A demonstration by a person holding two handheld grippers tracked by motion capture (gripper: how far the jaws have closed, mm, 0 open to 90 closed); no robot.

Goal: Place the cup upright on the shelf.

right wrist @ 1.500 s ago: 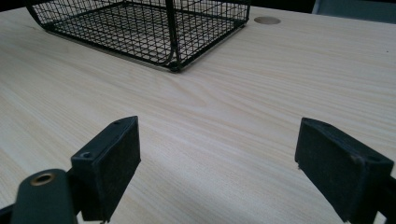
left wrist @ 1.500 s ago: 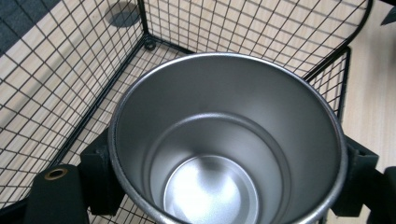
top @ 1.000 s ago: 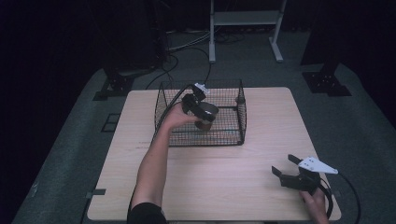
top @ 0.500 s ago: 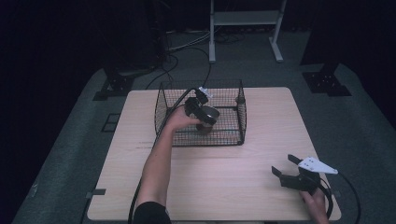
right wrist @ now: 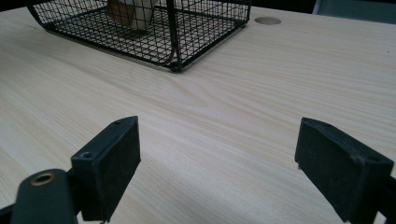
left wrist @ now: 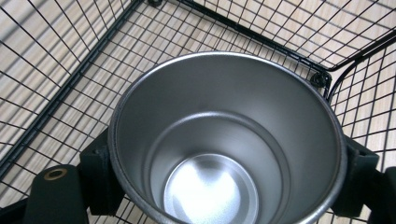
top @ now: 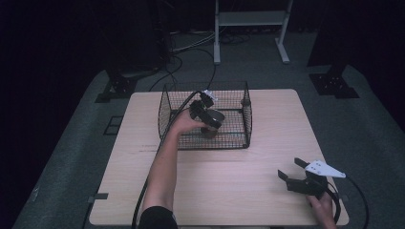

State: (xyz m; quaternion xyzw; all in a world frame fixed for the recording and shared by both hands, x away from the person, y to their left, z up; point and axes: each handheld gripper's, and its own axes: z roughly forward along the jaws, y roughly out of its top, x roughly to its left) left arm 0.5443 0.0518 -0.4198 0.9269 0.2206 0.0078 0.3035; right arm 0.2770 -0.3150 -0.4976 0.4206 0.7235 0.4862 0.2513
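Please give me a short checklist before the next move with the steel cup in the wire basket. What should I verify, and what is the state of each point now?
1. Left gripper clamps the steel cup, one jaw on each side of its wall: ok.
2. Cup is upright and empty inside: ok.
3. Cup is within the walls of the wire basket: ok.
4. Cup bottom rests on the basket floor: cannot tell.
5. Right gripper is open, holds nothing, and sits far from the basket over the table: ok.
6. Left gripper's cable is free of the basket wall: cannot tell.
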